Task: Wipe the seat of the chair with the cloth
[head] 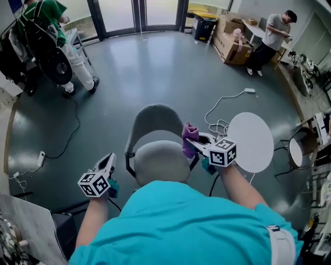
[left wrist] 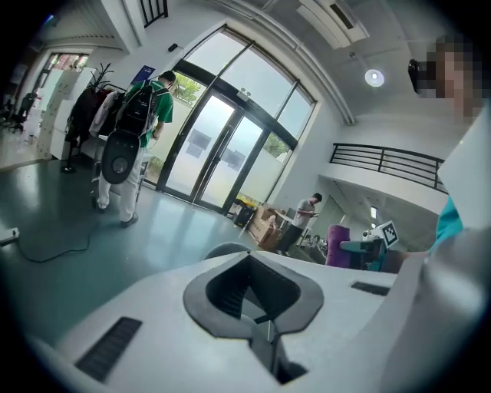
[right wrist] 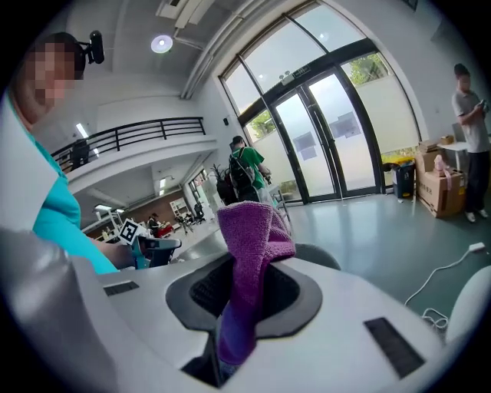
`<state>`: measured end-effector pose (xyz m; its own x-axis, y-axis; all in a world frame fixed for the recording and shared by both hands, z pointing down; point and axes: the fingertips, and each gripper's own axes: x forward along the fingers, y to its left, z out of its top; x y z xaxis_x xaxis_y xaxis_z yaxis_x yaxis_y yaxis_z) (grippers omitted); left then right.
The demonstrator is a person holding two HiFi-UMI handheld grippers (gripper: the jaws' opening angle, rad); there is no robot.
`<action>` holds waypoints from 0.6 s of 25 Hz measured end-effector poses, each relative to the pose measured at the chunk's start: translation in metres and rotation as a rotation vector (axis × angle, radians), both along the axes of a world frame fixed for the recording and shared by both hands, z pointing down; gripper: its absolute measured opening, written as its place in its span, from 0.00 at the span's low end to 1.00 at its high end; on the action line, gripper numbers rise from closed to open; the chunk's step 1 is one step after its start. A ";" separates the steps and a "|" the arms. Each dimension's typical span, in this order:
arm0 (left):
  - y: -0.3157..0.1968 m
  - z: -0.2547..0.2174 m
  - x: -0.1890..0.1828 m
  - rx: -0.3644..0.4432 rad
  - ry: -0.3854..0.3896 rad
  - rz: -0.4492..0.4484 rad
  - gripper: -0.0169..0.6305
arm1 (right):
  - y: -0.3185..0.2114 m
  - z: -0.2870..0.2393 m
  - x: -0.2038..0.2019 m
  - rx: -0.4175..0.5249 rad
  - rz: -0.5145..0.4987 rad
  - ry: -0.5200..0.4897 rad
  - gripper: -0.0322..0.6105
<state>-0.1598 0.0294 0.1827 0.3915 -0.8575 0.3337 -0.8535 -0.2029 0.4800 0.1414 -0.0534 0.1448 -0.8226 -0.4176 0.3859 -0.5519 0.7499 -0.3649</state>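
I see a grey floor (head: 155, 67) spreading out on every side in the head view. At 12 o'clock stand glass doors (head: 137, 13). At 10 o'clock a person in a green top (head: 49, 11) carries a black backpack (head: 39, 36). At 2 o'clock a person in a grey shirt (head: 274, 33) stands beside cardboard boxes (head: 231, 44). A white cable (head: 220, 106) curls over the floor near a round white surface (head: 253, 142) at 3 o'clock. At 9 o'clock a black cable (head: 72, 129) ends near a white power strip (head: 41, 158). In the left gripper view I make out a railed balcony (left wrist: 383, 163).
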 end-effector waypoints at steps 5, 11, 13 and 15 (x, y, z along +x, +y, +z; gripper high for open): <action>-0.006 0.035 -0.009 -0.054 -0.048 -0.036 0.03 | -0.014 0.050 -0.024 -0.055 -0.060 0.049 0.16; 0.006 0.114 -0.022 -0.209 -0.085 -0.084 0.03 | -0.019 0.167 -0.088 -0.161 -0.210 0.187 0.16; 0.005 0.144 -0.028 -0.238 -0.098 -0.081 0.03 | -0.021 0.209 -0.111 -0.171 -0.253 0.250 0.16; 0.002 0.173 -0.037 -0.262 -0.102 -0.077 0.03 | -0.024 0.252 -0.135 -0.166 -0.300 0.323 0.16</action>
